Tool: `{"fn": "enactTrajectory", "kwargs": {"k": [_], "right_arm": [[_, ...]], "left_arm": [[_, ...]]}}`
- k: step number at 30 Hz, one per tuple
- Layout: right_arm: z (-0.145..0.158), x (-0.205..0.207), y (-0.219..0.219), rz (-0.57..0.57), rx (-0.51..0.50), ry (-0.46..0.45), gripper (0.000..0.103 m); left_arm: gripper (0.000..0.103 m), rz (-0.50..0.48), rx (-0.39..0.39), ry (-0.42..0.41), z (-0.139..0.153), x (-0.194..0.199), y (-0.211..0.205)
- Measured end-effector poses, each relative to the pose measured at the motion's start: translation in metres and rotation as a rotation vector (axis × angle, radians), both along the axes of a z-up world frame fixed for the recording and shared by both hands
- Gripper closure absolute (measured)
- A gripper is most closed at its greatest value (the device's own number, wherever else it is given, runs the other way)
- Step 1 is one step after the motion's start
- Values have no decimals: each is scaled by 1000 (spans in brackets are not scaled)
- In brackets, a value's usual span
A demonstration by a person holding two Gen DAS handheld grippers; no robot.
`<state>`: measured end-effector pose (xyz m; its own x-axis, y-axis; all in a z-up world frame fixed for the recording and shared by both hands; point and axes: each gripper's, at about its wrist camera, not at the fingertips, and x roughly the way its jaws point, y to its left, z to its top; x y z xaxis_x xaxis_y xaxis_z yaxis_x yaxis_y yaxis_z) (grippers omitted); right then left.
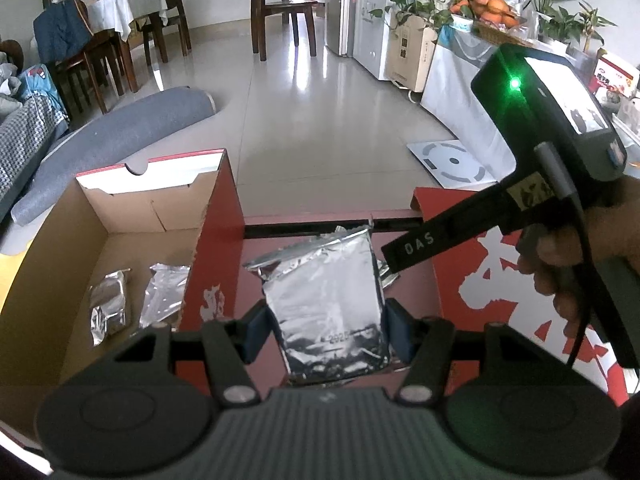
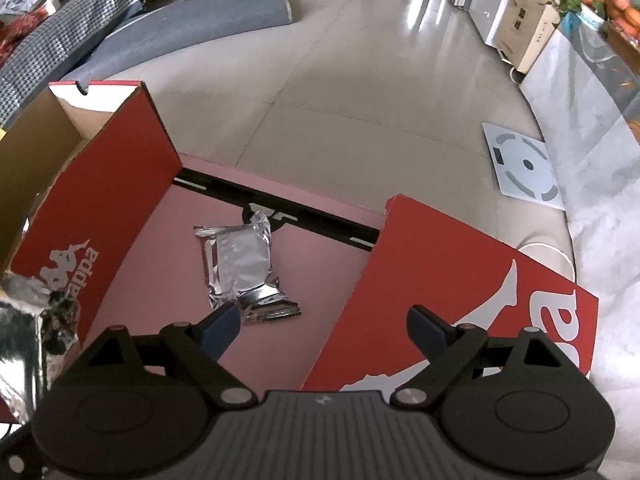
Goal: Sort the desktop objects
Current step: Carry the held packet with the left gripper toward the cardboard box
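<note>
Gripping a silver foil packet [image 1: 332, 304] by its two side edges, the left gripper [image 1: 326, 334] holds it upright between two red shoe boxes.

Its jaws are clamped on the packet, which hangs over the pink surface between the boxes. The open red box [image 1: 216, 240] to the left has a brown cardboard inside, and two more foil packets [image 1: 108, 304] lie on its floor. The right gripper [image 2: 324, 330] hovers with its jaws wide apart and nothing between them, above a second foil packet [image 2: 240, 264] lying flat on the pink surface [image 2: 160, 264] between the box on the left and a red lid [image 2: 460, 280] on the right. A hand [image 1: 572, 264] grasps the right gripper's handle in the left wrist view. A white bathroom scale [image 2: 520, 164] rests on the tiled floor beyond.
</note>
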<state>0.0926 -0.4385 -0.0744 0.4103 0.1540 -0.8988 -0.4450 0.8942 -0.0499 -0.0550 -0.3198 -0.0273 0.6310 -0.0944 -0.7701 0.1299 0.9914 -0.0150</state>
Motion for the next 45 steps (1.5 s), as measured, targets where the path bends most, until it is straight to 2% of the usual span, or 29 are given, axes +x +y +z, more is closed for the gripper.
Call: {"fn": "enactTrajectory", "kwargs": {"k": [16, 31, 45], "right_arm": [[1, -1, 16, 30, -10, 1, 13], [-1, -1, 31, 53, -31, 6, 13], [-5, -4, 55, 89, -59, 12, 13]], "left_arm": [[46, 20, -16, -33, 14, 1, 23], [46, 68, -23, -7, 16, 0, 62], [46, 109, -18, -16, 17, -1, 93]]}}
